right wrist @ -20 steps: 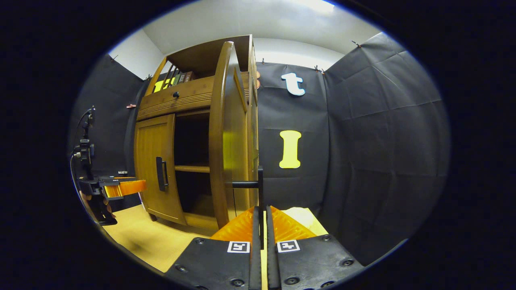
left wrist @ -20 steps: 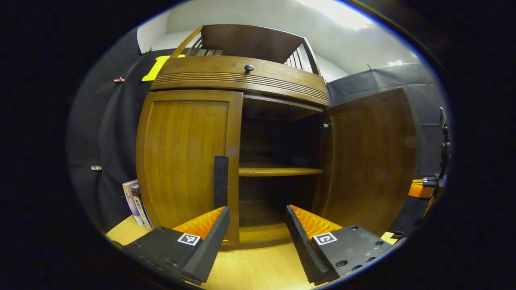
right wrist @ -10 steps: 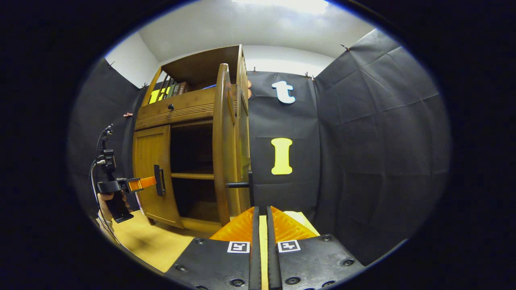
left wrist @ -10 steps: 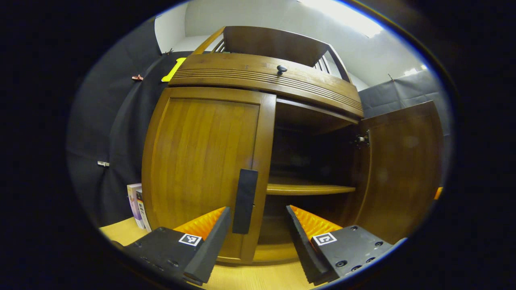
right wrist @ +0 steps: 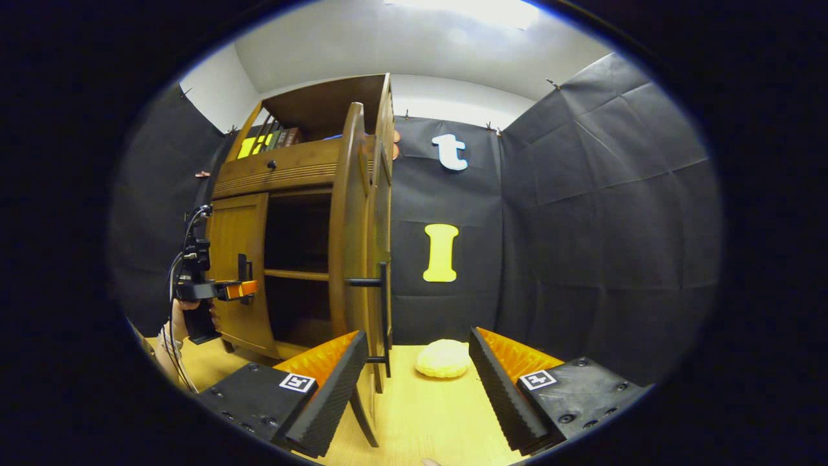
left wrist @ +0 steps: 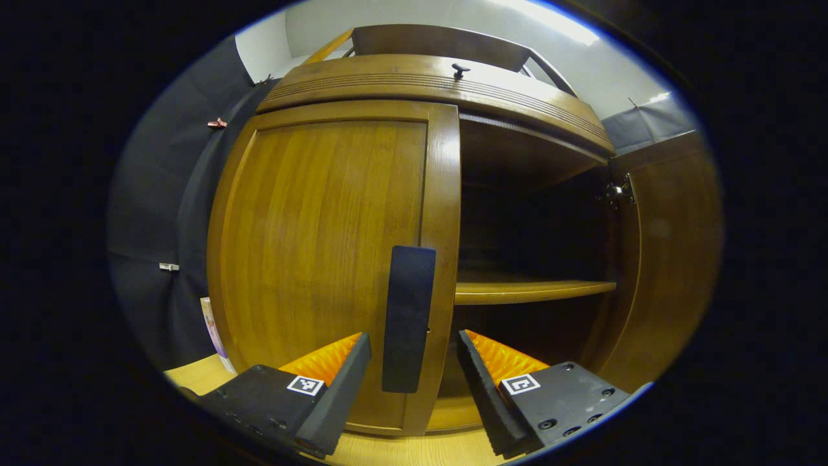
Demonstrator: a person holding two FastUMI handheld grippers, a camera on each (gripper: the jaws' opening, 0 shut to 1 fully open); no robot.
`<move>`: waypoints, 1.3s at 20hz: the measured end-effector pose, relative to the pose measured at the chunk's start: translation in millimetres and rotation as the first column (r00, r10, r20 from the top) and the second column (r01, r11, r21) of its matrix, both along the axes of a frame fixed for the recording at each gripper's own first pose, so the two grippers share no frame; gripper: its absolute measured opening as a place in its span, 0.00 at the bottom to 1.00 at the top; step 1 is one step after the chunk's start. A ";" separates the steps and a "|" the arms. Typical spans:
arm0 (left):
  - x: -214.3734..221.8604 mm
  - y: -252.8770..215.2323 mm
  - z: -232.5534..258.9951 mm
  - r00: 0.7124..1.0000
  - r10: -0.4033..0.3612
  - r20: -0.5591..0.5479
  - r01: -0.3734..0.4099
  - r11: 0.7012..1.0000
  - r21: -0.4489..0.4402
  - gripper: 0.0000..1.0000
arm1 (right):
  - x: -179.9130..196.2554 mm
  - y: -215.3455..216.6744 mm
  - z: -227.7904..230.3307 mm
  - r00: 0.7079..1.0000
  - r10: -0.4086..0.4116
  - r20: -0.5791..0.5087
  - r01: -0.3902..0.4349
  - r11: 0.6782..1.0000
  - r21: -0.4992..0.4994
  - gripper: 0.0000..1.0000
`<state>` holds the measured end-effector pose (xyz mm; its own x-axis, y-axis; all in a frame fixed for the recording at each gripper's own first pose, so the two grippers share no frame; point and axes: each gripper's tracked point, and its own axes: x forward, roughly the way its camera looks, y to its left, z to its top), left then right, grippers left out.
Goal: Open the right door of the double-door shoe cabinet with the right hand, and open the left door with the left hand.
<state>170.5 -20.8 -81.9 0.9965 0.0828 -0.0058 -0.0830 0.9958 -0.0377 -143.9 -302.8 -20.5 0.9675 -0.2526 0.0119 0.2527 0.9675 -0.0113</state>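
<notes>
1. Tools first: in the left gripper view we see the left tool [left wrist: 413,353] spread wide, level, aimed straight at the left door [left wrist: 323,259] of the shoe cabinet [left wrist: 440,81]. The door's dark vertical handle [left wrist: 407,317] stands between the two fingers, and neither finger touches it.
2. In the right gripper view we see the right tool [right wrist: 417,369] released, its fingers well apart and gripping nothing. The right door [right wrist: 352,246] stands edge-on just to the left of it, swung fully out, and its dark handle [right wrist: 383,310] sits just beyond the left finger, apart from both.
3. The left door is shut against the cabinet frame; the right door [left wrist: 673,259] shows at the right of the left gripper view, open.
4. The left gripper view gives us the cabinet's dark inside with one shelf [left wrist: 530,291] across it, a hinge [left wrist: 618,191] at the top of the right door, and a small knob [left wrist: 460,68] on the top band.
5. The right gripper view adds what the other lacks: the left tool [right wrist: 242,289] seen from the side, held up in a hand [right wrist: 194,317] at the left door's handle, a pale round bun-like thing [right wrist: 443,358] lying on the wooden surface [right wrist: 427,421] between the right tool's fingers, and books [right wrist: 278,137] on the cabinet's top shelf.
</notes>
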 end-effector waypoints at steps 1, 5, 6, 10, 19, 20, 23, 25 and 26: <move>2.6 0.8 -1.3 1.000 0.003 -0.001 -0.003 1.000 0.004 0.83 | 0.0 -5.0 -3.4 1.000 -0.019 -0.003 0.019 1.000 0.011 1.00; 9.7 10.4 1.2 0.999 0.035 0.009 -0.035 0.999 0.006 0.63 | -4.6 -15.5 -9.1 0.999 -0.050 -0.013 0.051 0.998 0.045 0.98; 10.9 10.7 0.6 0.999 0.031 0.005 -0.031 0.999 -0.006 0.53 | -4.5 -18.9 -10.8 0.998 -0.060 -0.018 0.061 0.997 0.042 0.93; 9.4 10.4 0.1 1.000 0.021 -0.008 -0.021 1.000 0.020 0.34 | -7.1 -22.3 -17.0 0.996 -0.083 -0.043 0.085 0.996 0.028 0.98; -16.1 10.0 -1.3 0.998 -0.056 -0.034 0.055 0.998 -0.023 0.31 | -19.7 -0.3 -4.4 0.997 -0.069 -0.017 0.070 0.997 0.024 0.98; -21.0 10.3 -0.9 0.997 -0.068 -0.037 0.067 0.997 -0.030 0.31 | -21.1 3.1 -3.0 0.998 -0.068 -0.011 0.068 0.997 0.022 0.98; -43.3 12.2 -0.3 0.993 -0.113 -0.041 0.111 0.993 -0.044 0.31 | -22.8 19.9 1.4 0.999 -0.045 -0.001 0.045 0.999 0.013 0.98; -58.4 14.8 1.4 0.989 -0.141 -0.045 0.139 0.989 -0.050 0.31 | -23.5 28.7 1.1 0.999 -0.036 -0.004 0.036 0.999 -0.006 0.93; -65.9 16.8 1.6 0.987 -0.152 -0.046 0.149 0.987 -0.052 0.31 | -23.8 31.6 0.9 0.999 -0.037 -0.008 0.037 0.999 -0.020 0.98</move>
<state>104.6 -4.0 -80.3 0.9960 -0.0695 -0.0560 0.0646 0.9942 -0.0855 -167.6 -271.2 -19.7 0.9576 -0.2880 0.0094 0.2882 0.9570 -0.0323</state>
